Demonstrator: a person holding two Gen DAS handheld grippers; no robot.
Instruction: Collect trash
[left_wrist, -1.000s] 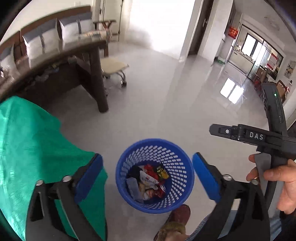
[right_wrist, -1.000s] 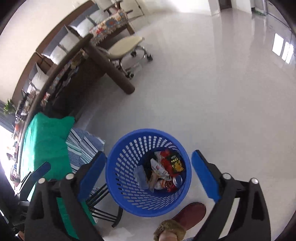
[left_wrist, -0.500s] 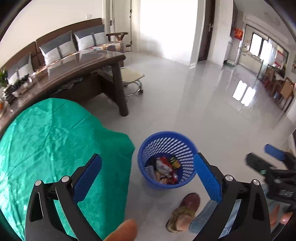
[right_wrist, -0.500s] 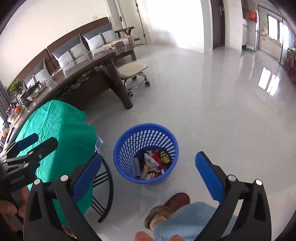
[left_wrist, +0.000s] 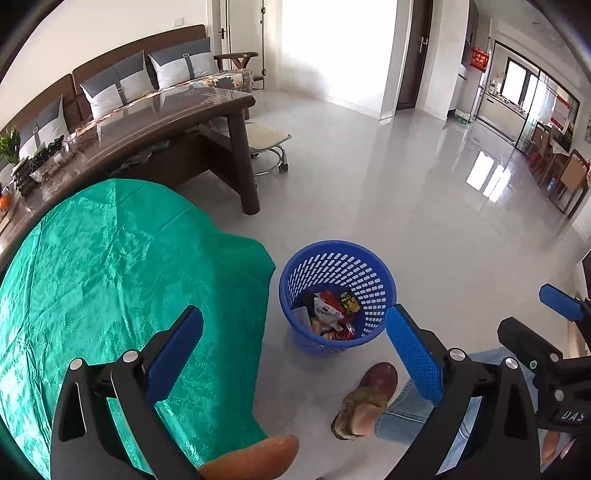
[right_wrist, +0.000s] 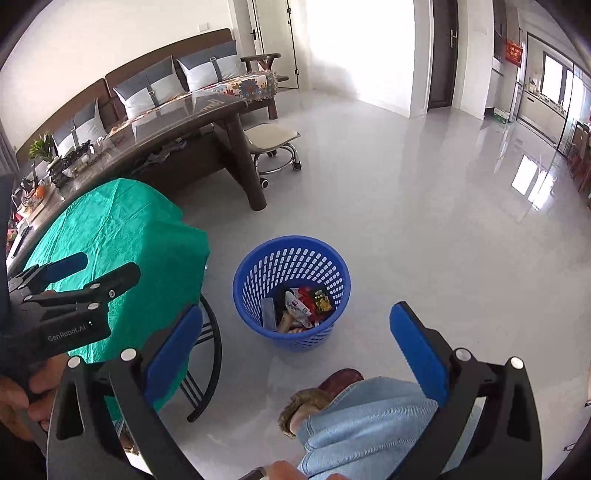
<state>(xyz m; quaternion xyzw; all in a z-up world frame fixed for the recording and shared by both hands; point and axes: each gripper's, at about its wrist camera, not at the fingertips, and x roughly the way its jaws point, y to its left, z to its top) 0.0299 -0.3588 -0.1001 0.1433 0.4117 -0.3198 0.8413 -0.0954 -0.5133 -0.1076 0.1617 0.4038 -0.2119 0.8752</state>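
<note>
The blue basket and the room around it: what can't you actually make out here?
- Blue basket: lower wrappers, hidden by its wall, both views.
- Red door sign: writing too small.
- Green tablecloth: near edge blocked by left hand-held gripper, left wrist view.

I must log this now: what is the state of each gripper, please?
Left gripper: open, holding nothing.
Right gripper: open, holding nothing.
</note>
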